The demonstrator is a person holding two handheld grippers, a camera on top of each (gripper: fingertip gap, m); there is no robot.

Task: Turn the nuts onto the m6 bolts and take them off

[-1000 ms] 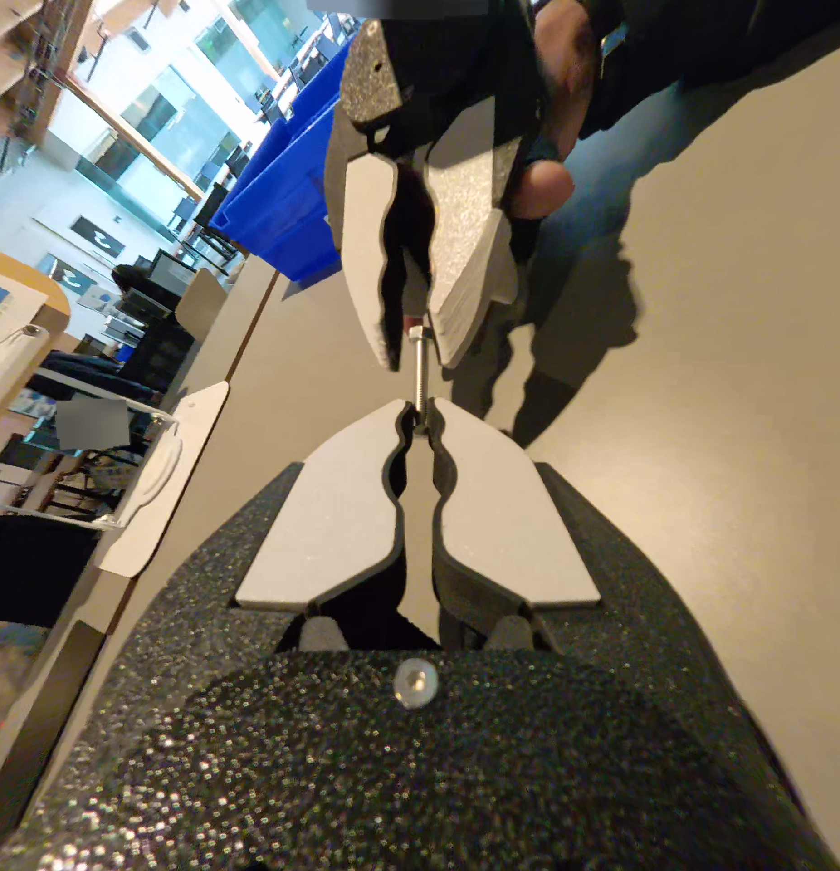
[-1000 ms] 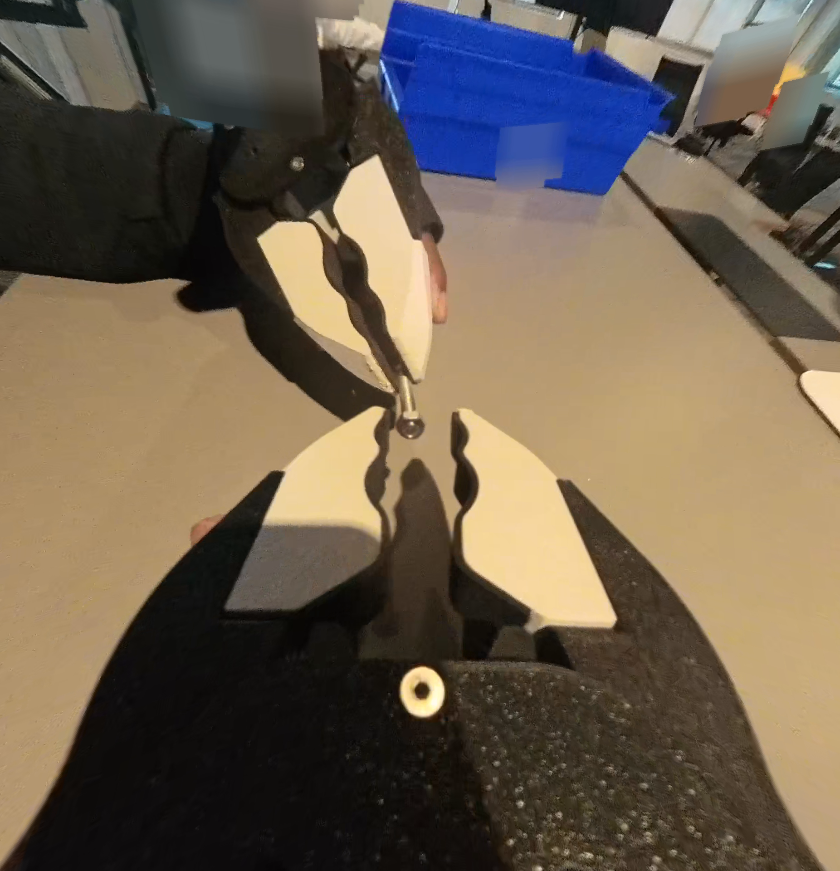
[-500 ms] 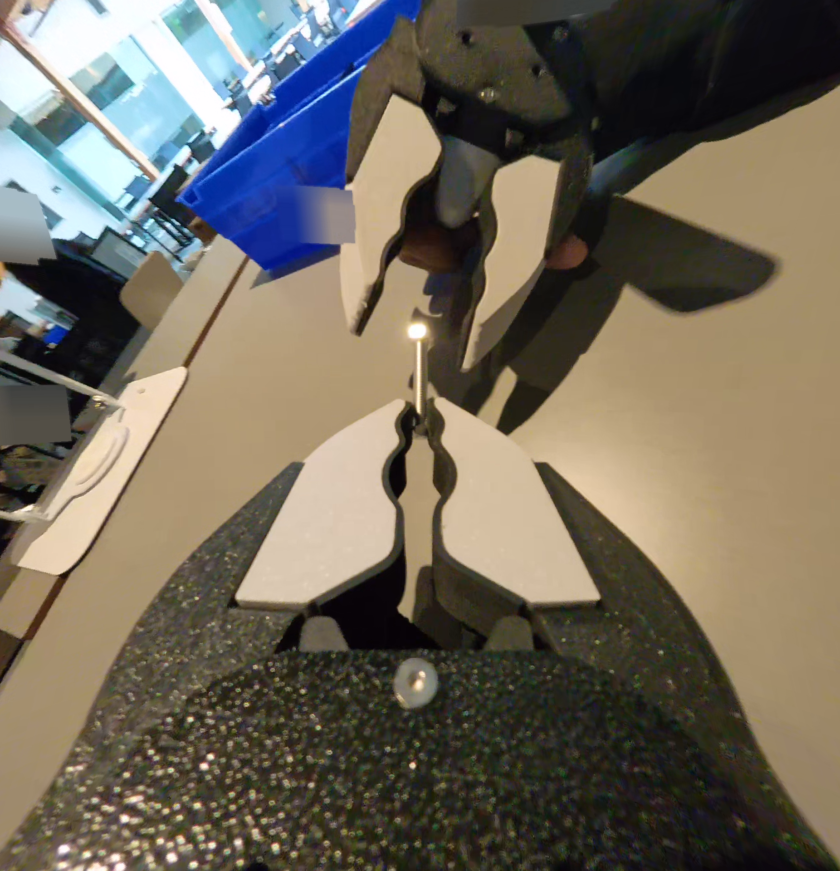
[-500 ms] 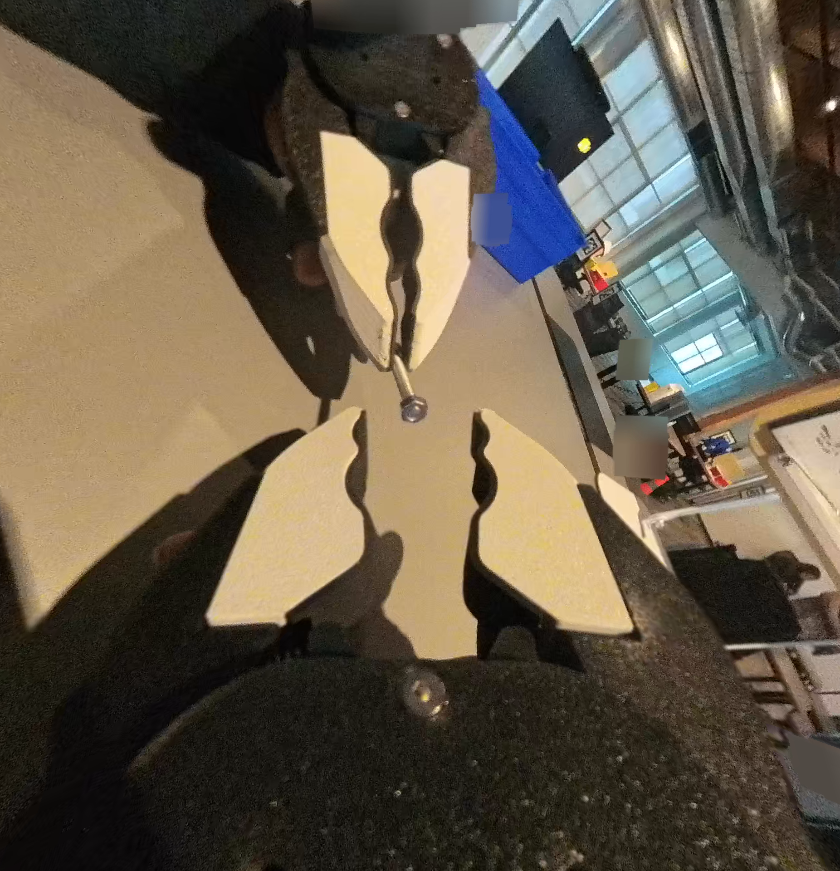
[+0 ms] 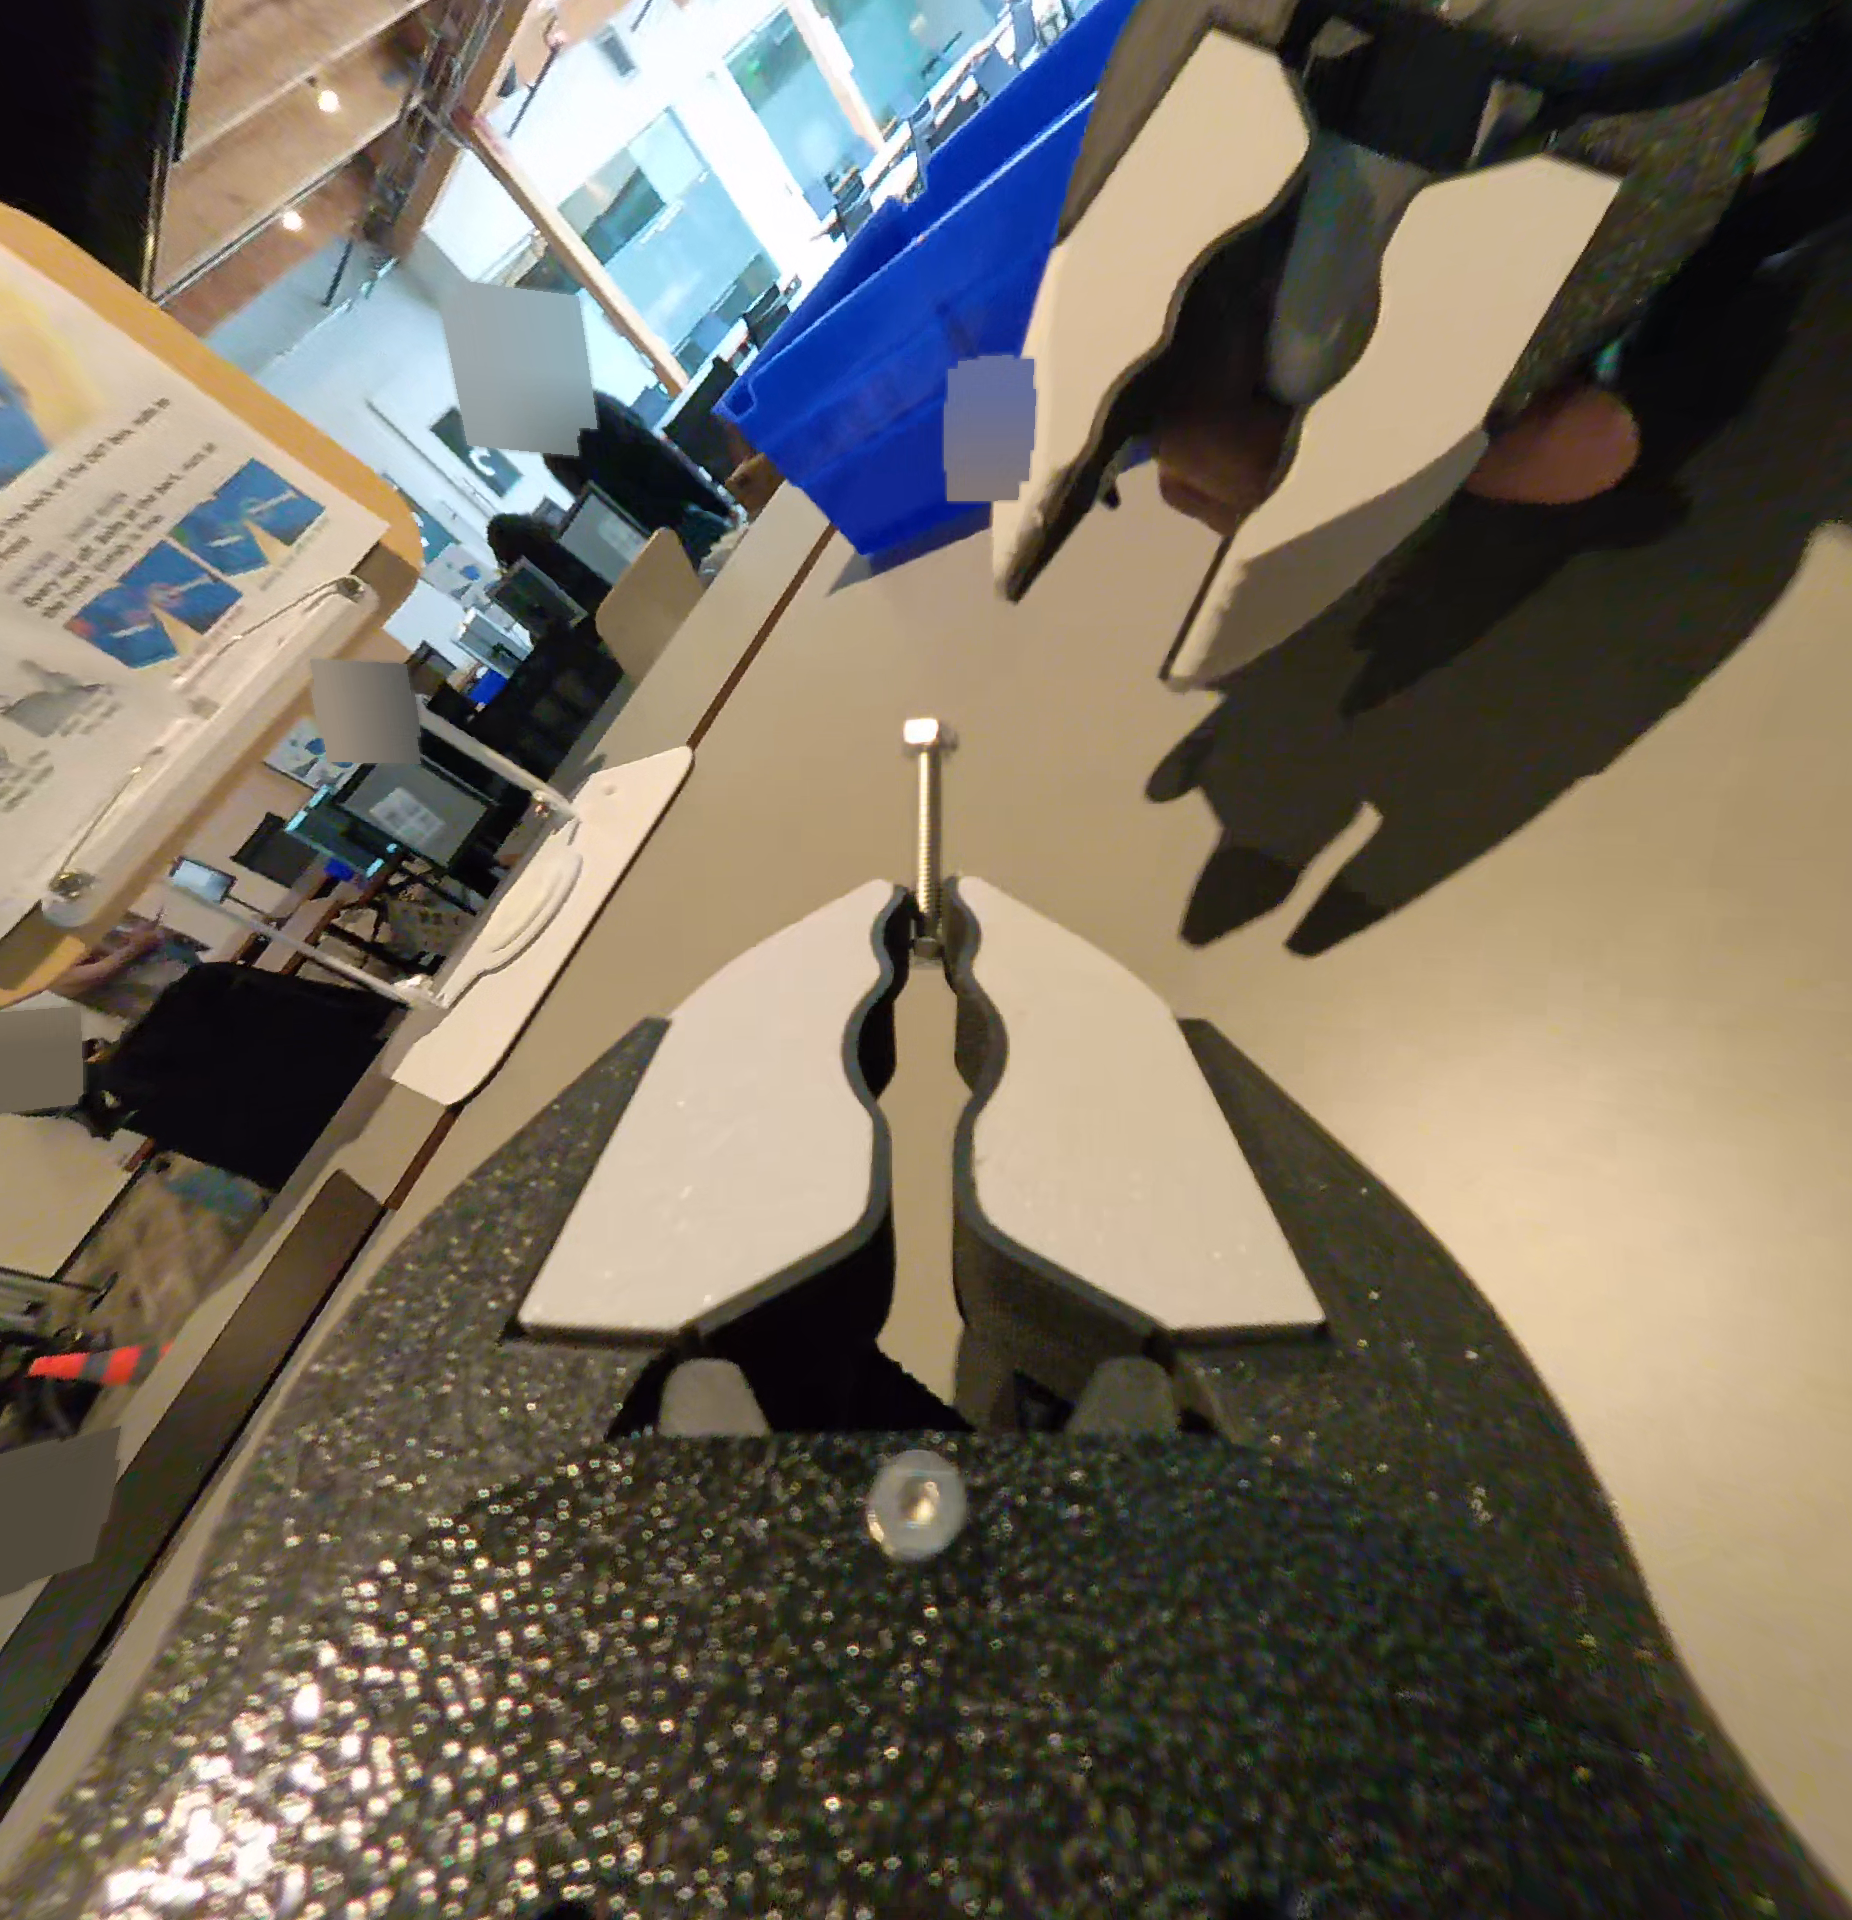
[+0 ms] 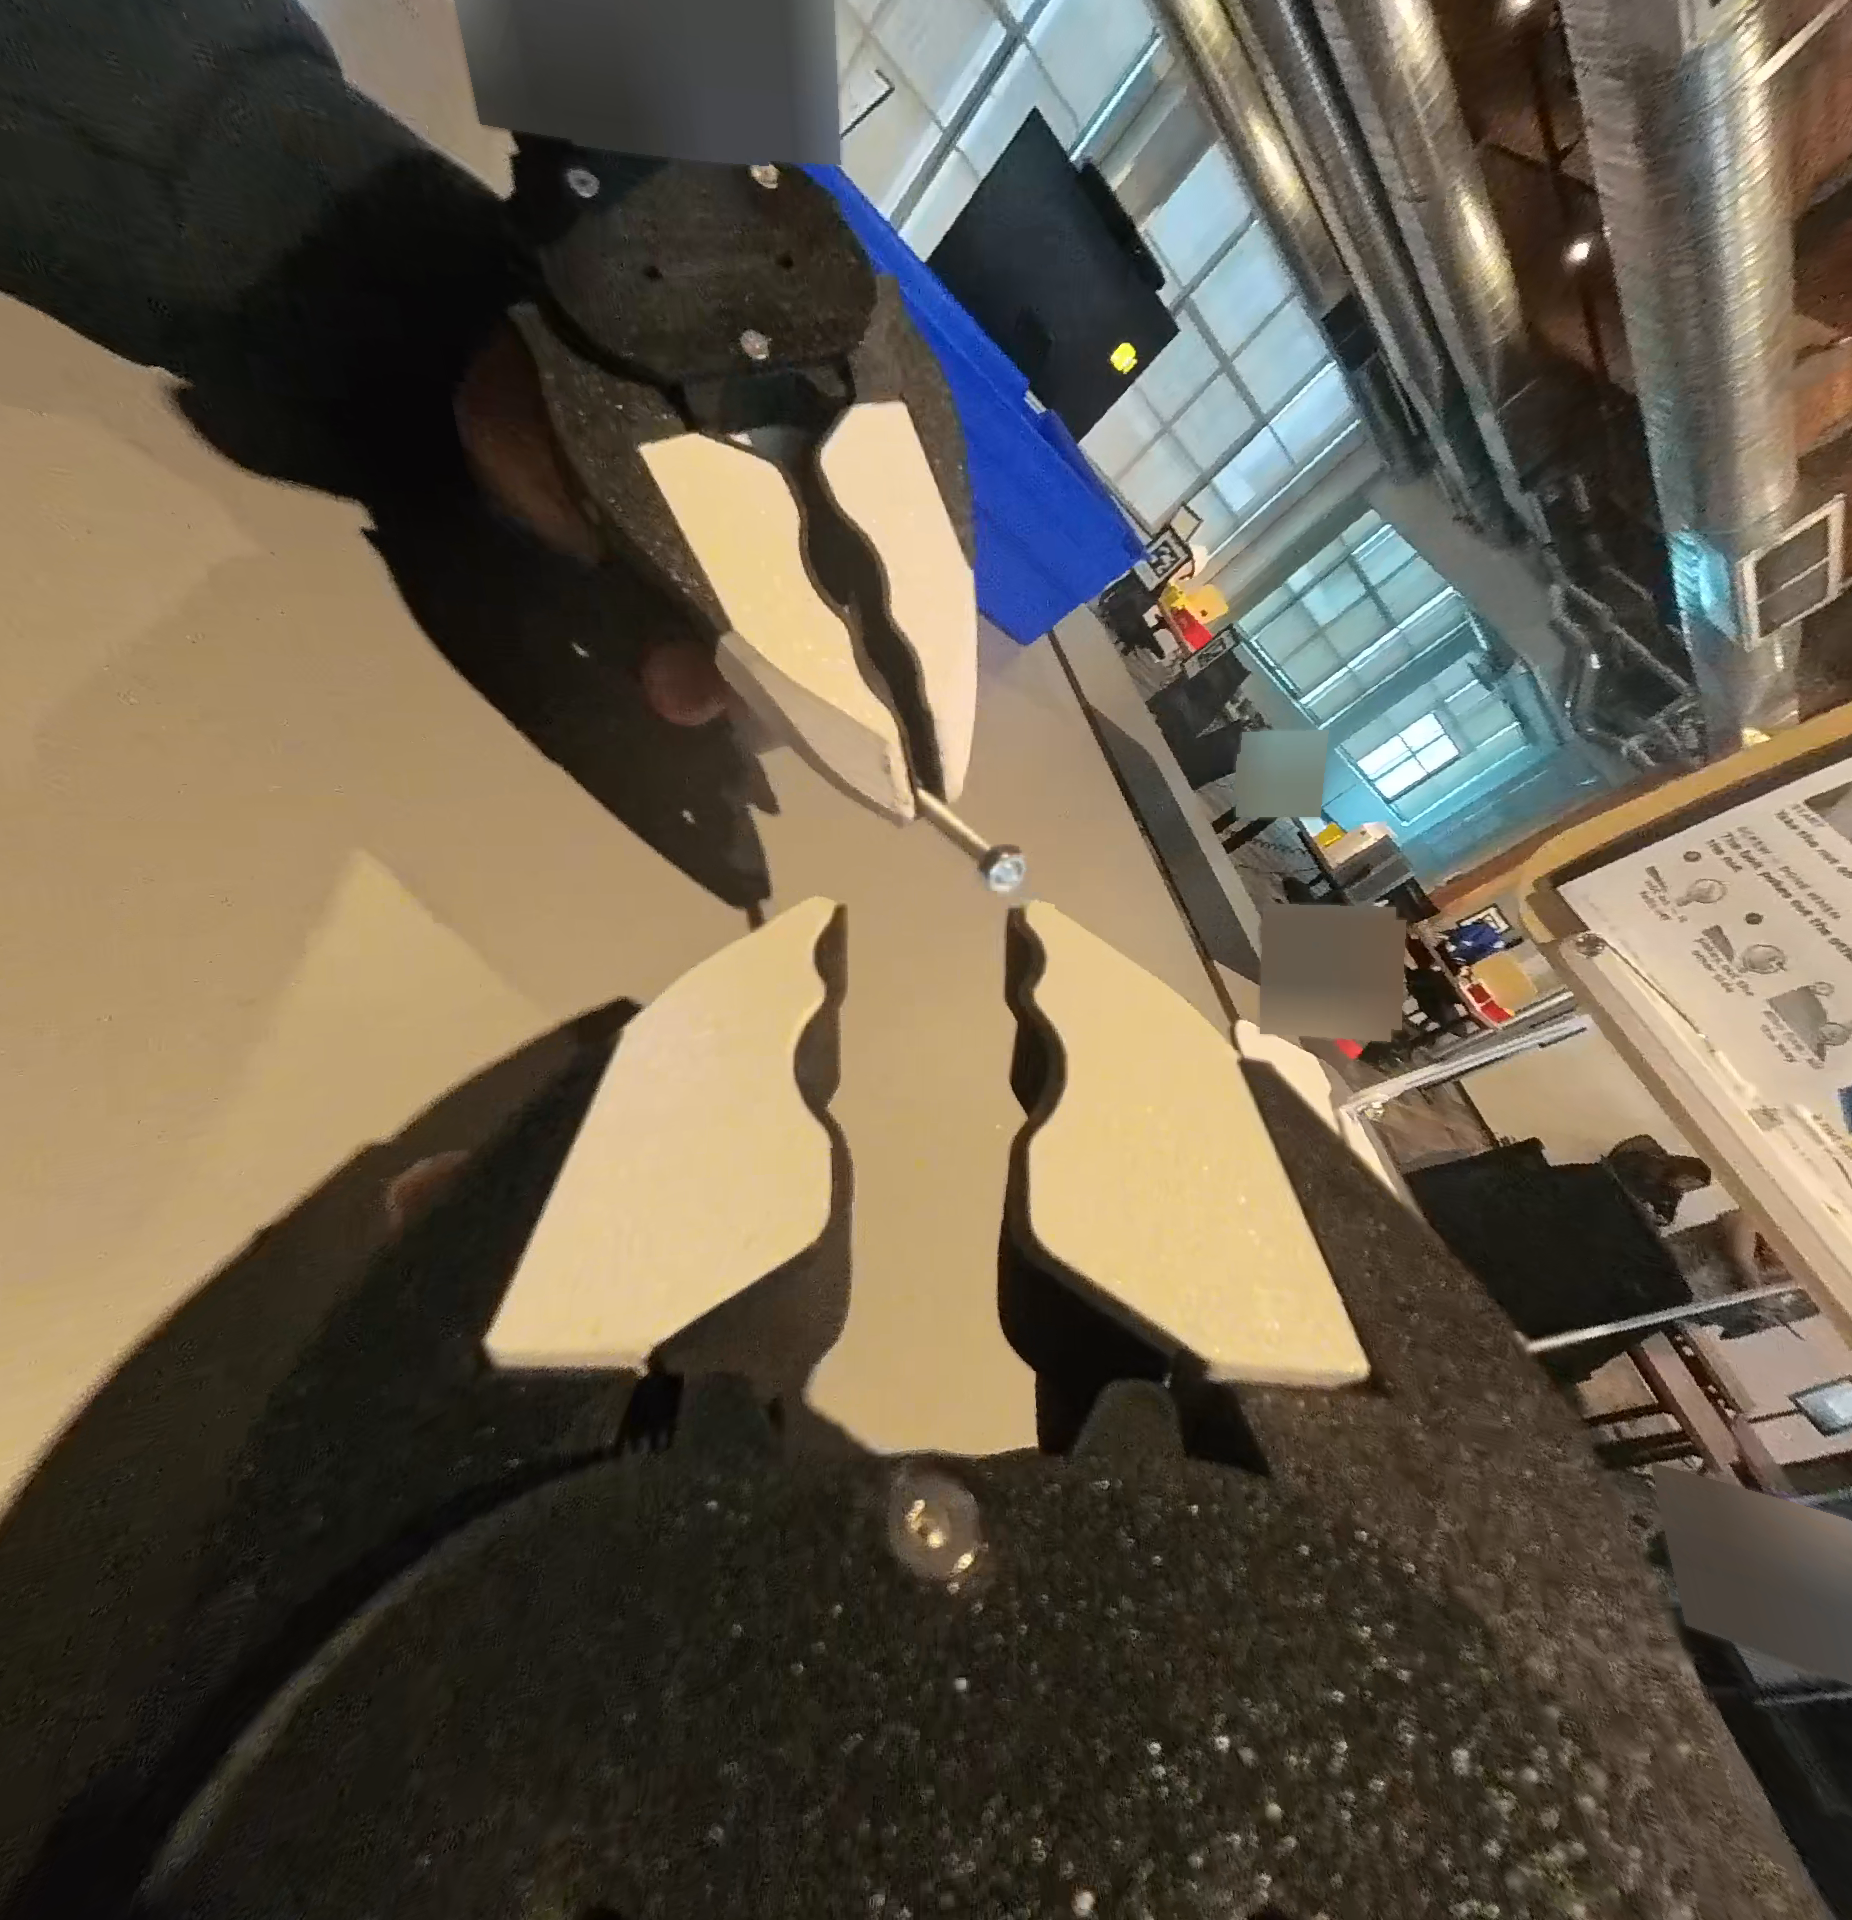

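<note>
My left gripper (image 5: 927, 906) is shut on the head end of a thin steel bolt (image 5: 927, 831), which points straight forward from the fingertips. A small nut (image 5: 924, 734) sits at the bolt's far end. My right gripper (image 6: 922, 914) is open and empty. It shows in the left wrist view (image 5: 1098, 623) at the upper right, beyond the nut and apart from it. In the right wrist view the left gripper (image 6: 927, 795) reaches in from the top with the bolt (image 6: 955, 826), and the nut (image 6: 1005, 868) lies just above my right fingertip (image 6: 1036, 935).
The tan table (image 5: 1524, 1143) lies under both grippers. Blue bins (image 5: 860, 405) stand at its far end. A white plate (image 5: 548, 914) lies at the table's left edge. An instruction board (image 5: 122, 540) stands on a stand to the left. A person's dark sleeves hold both grippers. There is about 6 cm between the tips of the two grippers.
My right gripper opened off the nut end of the bolt, drew back and rolled. The left gripper kept its hold on the bolt.
</note>
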